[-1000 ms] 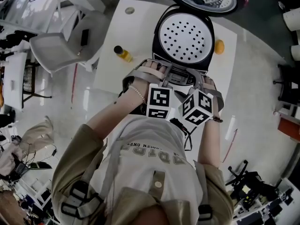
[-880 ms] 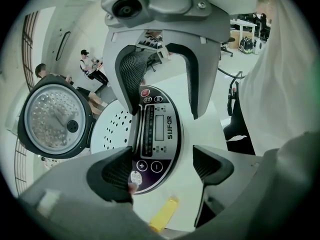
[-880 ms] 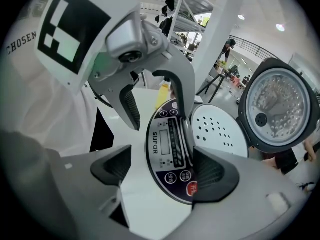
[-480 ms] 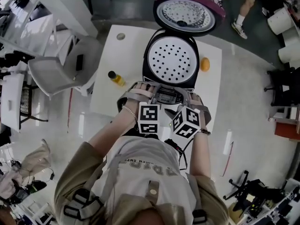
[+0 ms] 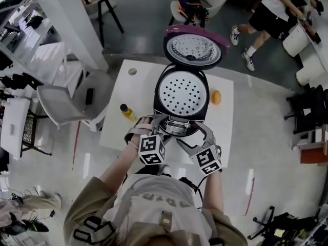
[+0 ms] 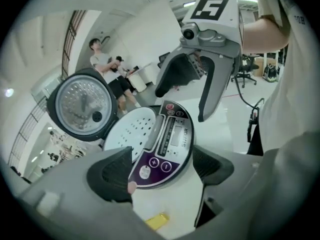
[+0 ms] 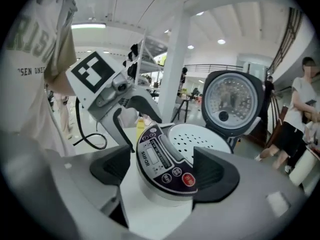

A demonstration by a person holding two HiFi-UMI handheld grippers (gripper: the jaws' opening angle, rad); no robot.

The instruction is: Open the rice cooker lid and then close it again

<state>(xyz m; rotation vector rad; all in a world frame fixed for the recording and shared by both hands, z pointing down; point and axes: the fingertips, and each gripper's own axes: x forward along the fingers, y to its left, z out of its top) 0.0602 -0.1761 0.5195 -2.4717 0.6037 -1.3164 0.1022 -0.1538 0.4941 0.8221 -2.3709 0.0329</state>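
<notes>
One rice cooker is sitting on the white counter, toward its far edge in the head view. Its one lid is standing fully open, hinged up at the cooker's 12 o'clock, with the shiny inner face showing. One white perforated tray is lying inside the pot opening.

Two grippers are hovering at the cooker's 6 o'clock, side by side, one marker cube on each.
- The left gripper is holding its jaws wide apart and gripping nothing. The cooker's one control panel is showing in the gap.
- The right gripper is doing likewise: jaws spread wide, nothing clamped, the panel framed between the two pads.

Other items on the counter, one of each:
- a yellow bottle is lying at the cooker's 9 o'clock, apart from it
- an orange fruit is sitting at 3 o'clock, just beside the body
- a small round disc is lying near the corner at 10 o'clock

One white chair is standing off the counter's 9 o'clock side. One person is standing on the floor at 1 o'clock, well apart.
</notes>
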